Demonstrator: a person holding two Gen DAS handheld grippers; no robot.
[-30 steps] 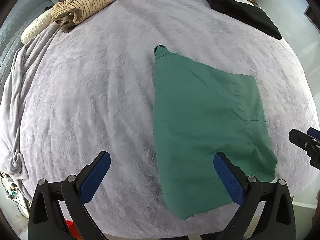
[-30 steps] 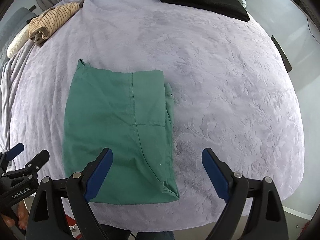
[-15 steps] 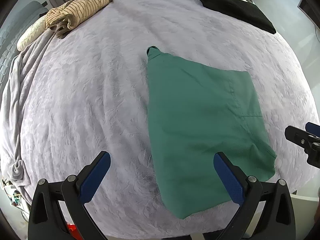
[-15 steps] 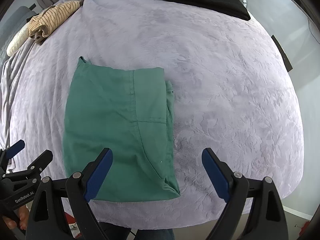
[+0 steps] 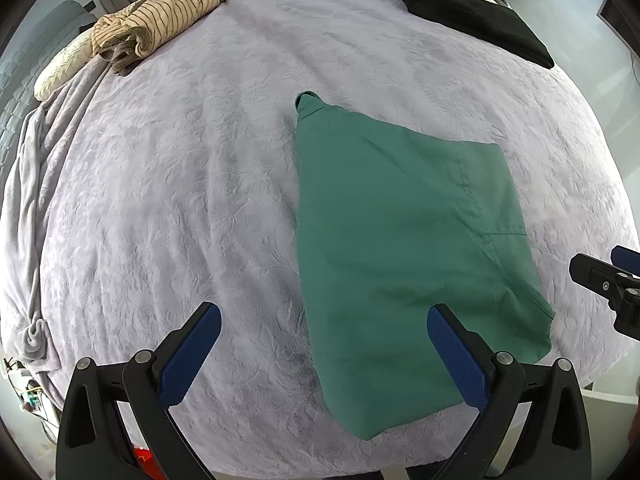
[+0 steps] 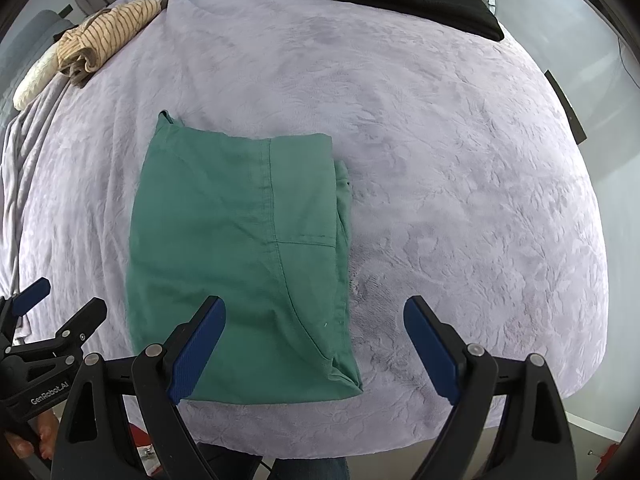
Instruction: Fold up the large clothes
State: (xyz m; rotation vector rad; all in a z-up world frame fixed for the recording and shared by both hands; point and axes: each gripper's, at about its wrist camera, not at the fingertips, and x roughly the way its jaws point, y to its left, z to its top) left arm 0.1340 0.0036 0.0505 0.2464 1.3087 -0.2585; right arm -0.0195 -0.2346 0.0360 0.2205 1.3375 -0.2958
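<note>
At the upper left of the left wrist view a rolled striped garment [image 5: 156,20] lay beside a cream knitted piece [image 5: 60,74] on the edge of the bed [image 5: 168,184], whose grey plush cover was bunched along that left side. Lower in the frame the left hand-held gripper [image 5: 324,354] hung over the bed with its jaws wide apart and nothing between them. Right of centre lay the green garment [image 5: 400,248], already folded into a long rectangle, flat on the cover with a small collar or cuff end poking out at its top left corner and its lower corner reaching the near edge of the bed. It looked like thin, soft woven cloth: light, limp, likely to sag and slide over the plush unless both ends of an edge were pinched together; the two lower corners nearest the grippers seemed the best places to take hold for a fold away from the person. At the upper right a folded black garment [image 5: 476,20] sat well apart and blocked nothing. In the right wrist view the right hand-held gripper [image 6: 314,350] also stood wide open and empty, its left finger over the green cloth's lower part and the right over bare cover.
</note>
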